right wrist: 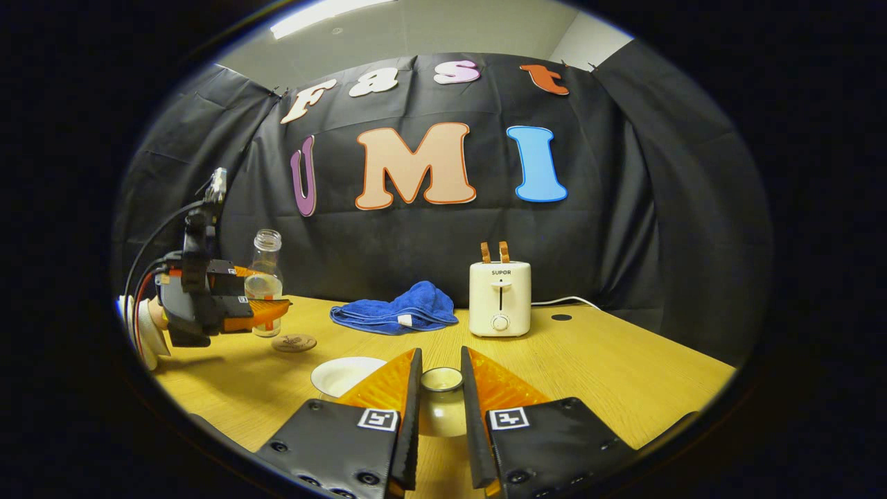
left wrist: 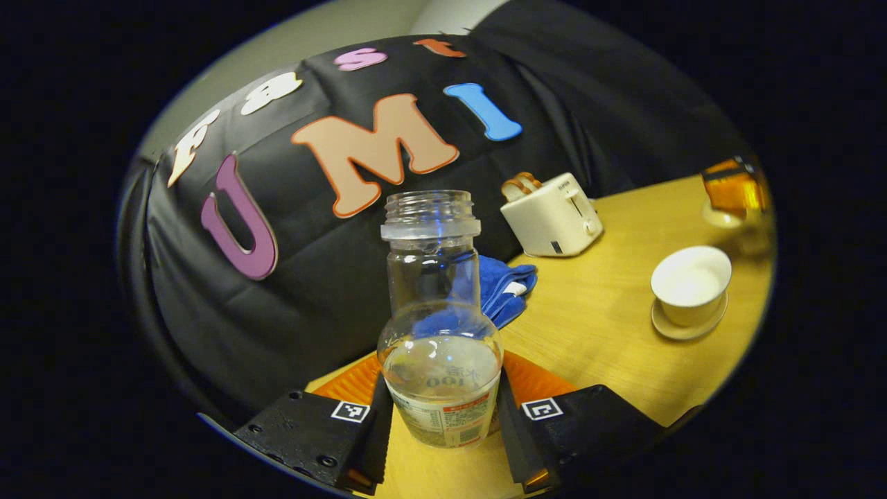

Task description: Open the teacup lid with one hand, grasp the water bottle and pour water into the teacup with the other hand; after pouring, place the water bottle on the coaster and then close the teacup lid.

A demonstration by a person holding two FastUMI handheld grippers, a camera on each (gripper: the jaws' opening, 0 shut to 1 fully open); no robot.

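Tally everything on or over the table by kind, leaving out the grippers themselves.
Water bottle: 1
Teacup: 1
Saucer: 1
Teacup lid: 1
Coaster: 1
Blue towel: 1
Toaster: 1
Total: 7

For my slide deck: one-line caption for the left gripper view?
Left gripper clasps an uncapped water bottle upright, open teacup waiting at right.
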